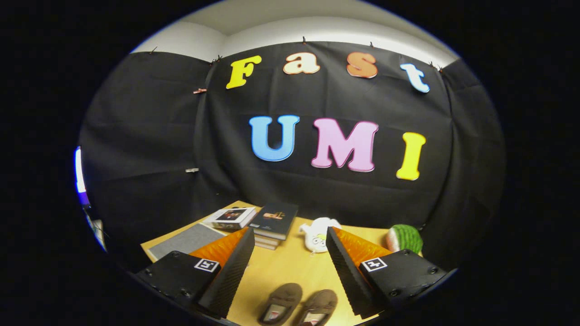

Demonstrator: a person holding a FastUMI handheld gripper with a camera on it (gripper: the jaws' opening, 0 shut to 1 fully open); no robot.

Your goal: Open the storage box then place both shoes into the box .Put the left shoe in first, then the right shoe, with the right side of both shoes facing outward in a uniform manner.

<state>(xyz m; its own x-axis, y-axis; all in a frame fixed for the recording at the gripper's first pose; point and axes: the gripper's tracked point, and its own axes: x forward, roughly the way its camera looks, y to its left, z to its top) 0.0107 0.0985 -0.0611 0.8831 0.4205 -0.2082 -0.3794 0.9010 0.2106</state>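
Observation:
Two brown slippers lie side by side on the wooden table (290, 267), toes pointing away from me. One shoe (281, 302) lies on the left and the other shoe (319, 307) on the right, both low down between my fingers. My gripper (290, 246) hangs above the table, open wide, with nothing between its fingers.
A stack of dark books (274, 224) and a white box-like book (230, 217) lie at the far side of the table. A grey mat (188, 241) lies beyond the left finger. A white plush toy (319, 234) and a watermelon-patterned object (404, 237) sit further right.

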